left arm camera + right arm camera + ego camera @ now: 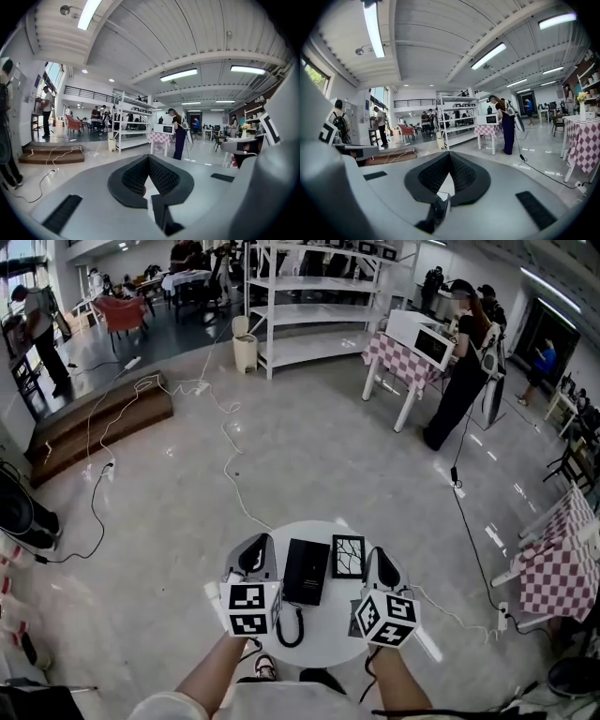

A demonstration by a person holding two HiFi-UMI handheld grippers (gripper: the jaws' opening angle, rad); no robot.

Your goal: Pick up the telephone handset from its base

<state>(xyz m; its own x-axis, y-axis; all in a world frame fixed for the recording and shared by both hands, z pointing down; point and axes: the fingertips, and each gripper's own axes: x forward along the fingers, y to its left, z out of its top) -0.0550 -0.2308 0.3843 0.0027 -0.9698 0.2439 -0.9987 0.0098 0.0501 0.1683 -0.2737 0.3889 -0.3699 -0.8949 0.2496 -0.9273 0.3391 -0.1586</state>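
Rubber with a fine ribbed grain lines both pairs of my pads, black against the smooth grey shell that flares round them like a wide collar. On my left gripper (262, 542) the pads (163, 176) meet at their tips in a tight V, fully closed with nothing caught between them. My right gripper (374, 557) looks the same: its pads (462, 172) are pressed tip to tip and hold nothing. Each gripper carries a white marker cube (250, 607) near my hand, its faces printed with blocky black-and-white square patterns; I can read no letters on them.

Below me stands a round table (323, 641) with a plain, smooth white top. The telephone (307, 570) lies flat on it between my two grippers, a matte black rectangular slab with squared corners. From above I cannot tell the handset from its base. My left gripper is just beside the telephone's left edge, and I cannot tell whether it touches. A glossy black cord (289, 626) loops out from the telephone's near end and curls across the white top.

Between the telephone and my right gripper lies a small square picture frame (348, 556), black-edged, its white face crossed with thin black lines like cracks. My right gripper is just beside it.
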